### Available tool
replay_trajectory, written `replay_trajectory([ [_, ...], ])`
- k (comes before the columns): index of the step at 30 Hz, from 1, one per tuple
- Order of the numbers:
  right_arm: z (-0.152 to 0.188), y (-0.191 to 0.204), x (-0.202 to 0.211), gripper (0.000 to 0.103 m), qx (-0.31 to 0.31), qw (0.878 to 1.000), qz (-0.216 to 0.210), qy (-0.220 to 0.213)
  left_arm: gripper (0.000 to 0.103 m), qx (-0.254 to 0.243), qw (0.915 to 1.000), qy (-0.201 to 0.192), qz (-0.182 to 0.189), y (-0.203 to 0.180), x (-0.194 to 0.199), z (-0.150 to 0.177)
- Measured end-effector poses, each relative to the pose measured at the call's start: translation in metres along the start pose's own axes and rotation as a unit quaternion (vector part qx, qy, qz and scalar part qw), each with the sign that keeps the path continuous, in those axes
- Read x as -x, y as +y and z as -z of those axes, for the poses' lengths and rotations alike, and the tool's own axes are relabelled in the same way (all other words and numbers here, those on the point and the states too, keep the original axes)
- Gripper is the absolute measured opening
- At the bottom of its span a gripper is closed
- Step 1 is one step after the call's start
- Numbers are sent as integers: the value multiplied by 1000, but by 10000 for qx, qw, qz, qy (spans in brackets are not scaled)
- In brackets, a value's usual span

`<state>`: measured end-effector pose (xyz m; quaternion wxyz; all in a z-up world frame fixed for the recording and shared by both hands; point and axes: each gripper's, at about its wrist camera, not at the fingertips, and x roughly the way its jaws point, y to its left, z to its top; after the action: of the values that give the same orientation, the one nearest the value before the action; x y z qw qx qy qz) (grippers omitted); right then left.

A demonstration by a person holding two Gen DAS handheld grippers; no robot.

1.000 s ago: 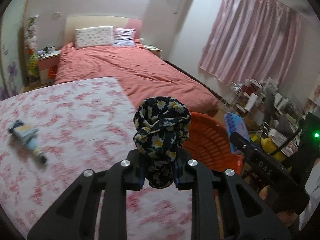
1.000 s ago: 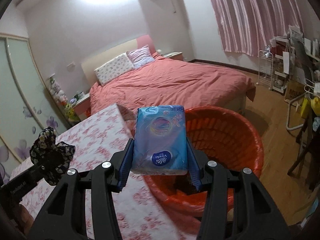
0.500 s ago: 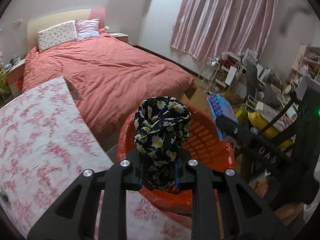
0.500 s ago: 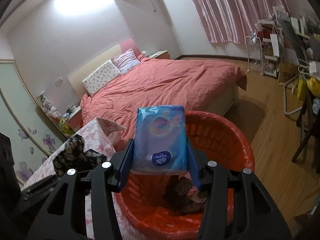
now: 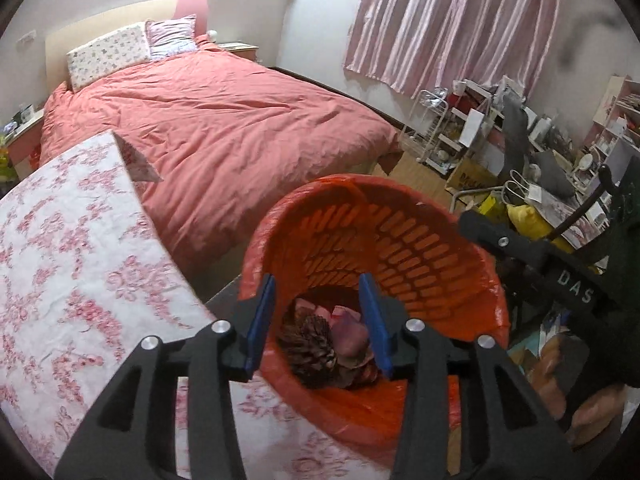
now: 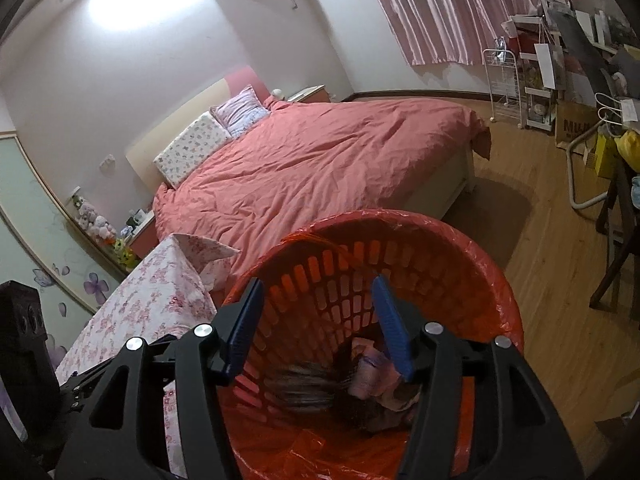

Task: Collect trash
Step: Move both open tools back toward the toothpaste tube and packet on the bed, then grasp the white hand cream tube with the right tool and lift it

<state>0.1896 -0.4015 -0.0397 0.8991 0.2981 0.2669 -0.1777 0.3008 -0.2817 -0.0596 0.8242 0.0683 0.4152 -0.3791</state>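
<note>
Both grippers hang over the orange basket [image 5: 420,240], jaws opening with nothing between them. The left gripper [image 5: 318,320] frames a pinecone [image 5: 308,344] inside; the right gripper [image 6: 320,324] view alone shows wooden floor [image 6: 560,280] beyond the rim.

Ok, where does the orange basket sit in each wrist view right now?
Left wrist: the orange basket fills lower centre-right, directly past the left gripper, nothing between its opening fingers.
Right wrist: lower centre, behind the right gripper, also opening and empty.
Shared landmark: the pink-covered bed behind the basket.
</note>
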Motion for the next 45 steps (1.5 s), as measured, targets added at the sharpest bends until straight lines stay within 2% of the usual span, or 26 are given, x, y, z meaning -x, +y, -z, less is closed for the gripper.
replay_trajectory([
  [5, -2, 19, 9, 57, 287, 9996, -55, -7, 48, 172, 9993, -70, -331, 25, 16, 4],
  [9, 4, 46, 14, 57, 651, 9976, -225, 33, 51, 359, 9965, -211, -729, 58, 47, 15],
  [15, 26, 109, 13, 57, 1266, 9889, -701, 336, 55, 903, 9838, -437, -1483, 127, 105, 44],
  [20, 56, 177, 2, 57, 1819, 9731, -1189, 768, 56, 1490, 9637, -550, -2145, 193, 156, 74],
  [26, 109, 258, -19, 57, 2387, 9457, -1753, 1340, 63, 2162, 9289, -605, -2946, 265, 214, 119],
  [30, 141, 302, -30, 57, 2821, 9253, -1960, 1609, 69, 2583, 9090, -541, -3228, 301, 243, 153],
  [34, 167, 331, -40, 57, 3194, 9104, -1923, 1795, 74, 2867, 8925, -533, -3441, 322, 260, 181],
  [39, 181, 345, -49, 57, 3375, 9039, -1809, 1907, 76, 3127, 8828, -553, -3462, 340, 274, 203],
  [42, 190, 355, -57, 57, 3498, 9012, -1691, 1921, 77, 3190, 8812, -557, -3445, 343, 274, 207],
  [44, 196, 359, -60, 45, 3573, 8992, -1617, 1941, 77, 3218, 8813, -555, -3417, 344, 274, 208],
  [45, 197, 360, -62, 43, 3622, 8991, -1582, 1879, 77, 3217, 8818, -556, -3405, 343, 273, 208],
])
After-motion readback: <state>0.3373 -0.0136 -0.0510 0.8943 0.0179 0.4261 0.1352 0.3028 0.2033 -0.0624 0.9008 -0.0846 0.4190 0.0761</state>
